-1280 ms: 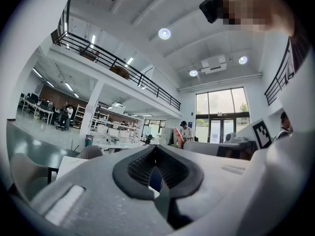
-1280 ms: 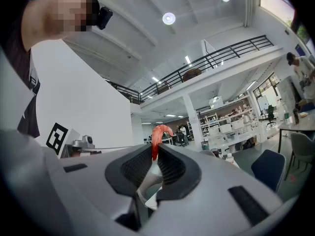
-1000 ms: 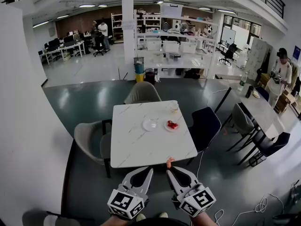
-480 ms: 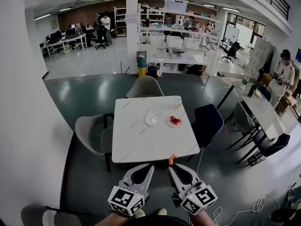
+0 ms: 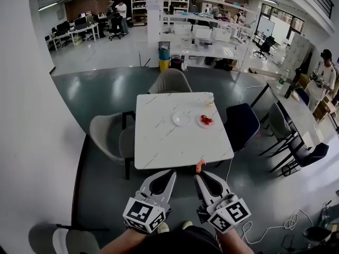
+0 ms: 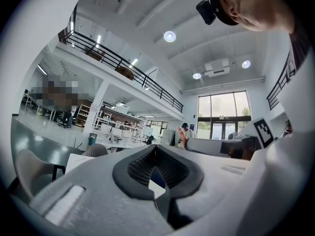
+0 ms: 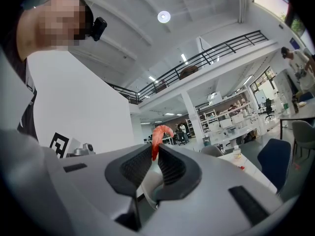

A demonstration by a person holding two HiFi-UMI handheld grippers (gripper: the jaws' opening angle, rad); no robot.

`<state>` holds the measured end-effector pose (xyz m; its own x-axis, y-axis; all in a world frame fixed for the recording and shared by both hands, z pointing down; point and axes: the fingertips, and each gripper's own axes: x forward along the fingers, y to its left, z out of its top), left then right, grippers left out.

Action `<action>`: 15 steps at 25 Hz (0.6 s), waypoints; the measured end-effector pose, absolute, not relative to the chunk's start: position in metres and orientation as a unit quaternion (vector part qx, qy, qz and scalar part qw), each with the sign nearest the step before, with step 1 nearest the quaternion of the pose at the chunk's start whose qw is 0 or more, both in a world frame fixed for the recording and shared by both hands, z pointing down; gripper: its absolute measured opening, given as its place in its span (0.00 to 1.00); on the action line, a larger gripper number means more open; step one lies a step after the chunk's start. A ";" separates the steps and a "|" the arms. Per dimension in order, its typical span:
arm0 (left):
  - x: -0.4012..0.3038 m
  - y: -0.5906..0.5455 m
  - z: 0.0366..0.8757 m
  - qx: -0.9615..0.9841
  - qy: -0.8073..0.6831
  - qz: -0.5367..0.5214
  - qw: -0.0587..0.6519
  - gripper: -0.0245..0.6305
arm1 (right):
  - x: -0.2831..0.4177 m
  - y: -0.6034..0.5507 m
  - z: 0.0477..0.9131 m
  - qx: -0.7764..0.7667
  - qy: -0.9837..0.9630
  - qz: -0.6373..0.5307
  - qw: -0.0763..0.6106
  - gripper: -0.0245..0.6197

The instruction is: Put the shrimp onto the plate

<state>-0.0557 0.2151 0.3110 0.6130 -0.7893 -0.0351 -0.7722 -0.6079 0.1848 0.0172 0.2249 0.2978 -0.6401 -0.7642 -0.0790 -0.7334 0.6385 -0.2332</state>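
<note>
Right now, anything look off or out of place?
Nothing spilled or damaged. Only oddity: the shrimp is pinched by one end at the tips of the right gripper, curling out beyond them, with the empty plate on the table some way ahead.

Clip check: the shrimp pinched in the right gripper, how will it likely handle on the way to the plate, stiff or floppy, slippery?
The shrimp stands curled above the right gripper without drooping, so it is probably fairly stiff and light. Only its lower end is pinched, so it may pivot or slip if jolted.
</note>
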 end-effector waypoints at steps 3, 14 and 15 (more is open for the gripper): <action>-0.066 0.213 0.315 0.896 -0.434 -0.053 0.079 0.05 | 0.004 0.227 0.299 -0.413 0.902 -0.092 0.082 0.10; -0.075 0.187 0.329 0.891 -0.442 -0.053 0.087 0.05 | -0.004 0.197 0.316 -0.409 0.903 -0.108 0.077 0.10; -0.076 0.181 0.331 0.891 -0.443 -0.052 0.087 0.05 | -0.004 0.190 0.319 -0.408 0.903 -0.110 0.077 0.10</action>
